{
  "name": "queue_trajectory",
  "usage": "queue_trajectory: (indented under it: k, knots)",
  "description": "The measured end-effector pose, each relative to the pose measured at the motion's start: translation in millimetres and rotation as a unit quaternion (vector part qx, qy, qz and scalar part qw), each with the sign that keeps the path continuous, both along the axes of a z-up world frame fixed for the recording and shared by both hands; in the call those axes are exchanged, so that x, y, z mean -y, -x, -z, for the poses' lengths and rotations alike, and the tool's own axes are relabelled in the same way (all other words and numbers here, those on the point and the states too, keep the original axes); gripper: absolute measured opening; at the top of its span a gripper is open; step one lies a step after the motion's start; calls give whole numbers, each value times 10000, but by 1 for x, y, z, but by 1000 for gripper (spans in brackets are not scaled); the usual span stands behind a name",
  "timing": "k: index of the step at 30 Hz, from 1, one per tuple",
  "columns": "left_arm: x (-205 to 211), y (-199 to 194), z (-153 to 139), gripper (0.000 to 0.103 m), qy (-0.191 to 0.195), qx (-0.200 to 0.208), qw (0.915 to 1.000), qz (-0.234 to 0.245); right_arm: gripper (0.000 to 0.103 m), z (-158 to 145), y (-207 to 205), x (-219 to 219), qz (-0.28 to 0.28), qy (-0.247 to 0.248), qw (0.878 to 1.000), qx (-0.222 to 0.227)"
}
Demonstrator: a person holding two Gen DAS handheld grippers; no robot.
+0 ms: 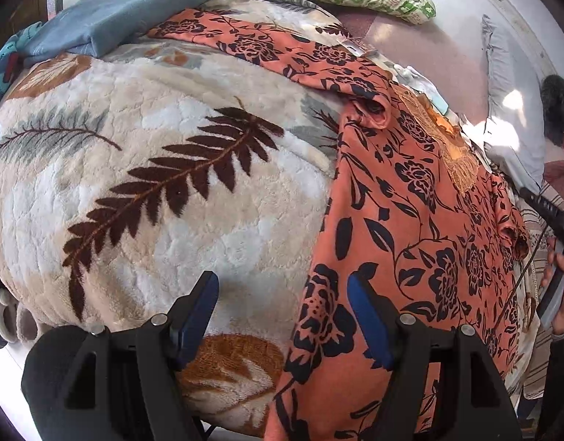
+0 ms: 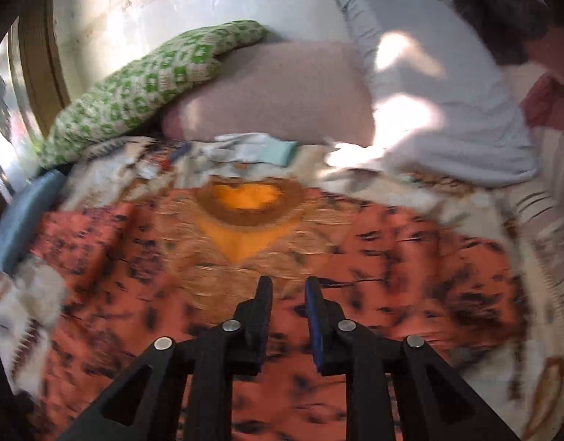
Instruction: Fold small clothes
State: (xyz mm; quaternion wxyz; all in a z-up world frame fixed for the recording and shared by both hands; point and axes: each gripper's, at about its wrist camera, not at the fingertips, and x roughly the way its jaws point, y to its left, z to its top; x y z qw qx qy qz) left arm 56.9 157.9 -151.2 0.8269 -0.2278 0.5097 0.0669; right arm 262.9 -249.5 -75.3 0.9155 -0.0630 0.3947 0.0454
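The dress (image 1: 410, 198) lies flat along the bed's (image 1: 164, 220) right side, long axis running away from me, hem edge between my wide-open left claw (image 1: 282, 308); my right claw (image 2: 288, 305), part-open and empty, hovers mid-dress.

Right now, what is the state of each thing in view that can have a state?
Orange floral garment: spread out on the blanket, not folded, sleeve bunched.
Left gripper: open, empty, over the garment's edge.
Right gripper: open, empty, above the garment.
Blue cloth: folded.
Leaf-print blanket: spread flat.
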Motion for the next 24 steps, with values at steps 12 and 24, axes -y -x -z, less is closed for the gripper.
queue_trajectory:
  k: [12, 24]
  knots:
    - [46, -17, 3, 73, -269, -92, 9978, 601, 65, 59, -6, 127, -75, 2520, 9677, 19]
    - [39, -21, 9, 76, -306, -106, 9984, 461, 24, 59, -75, 153, 574, 883, 9932, -494]
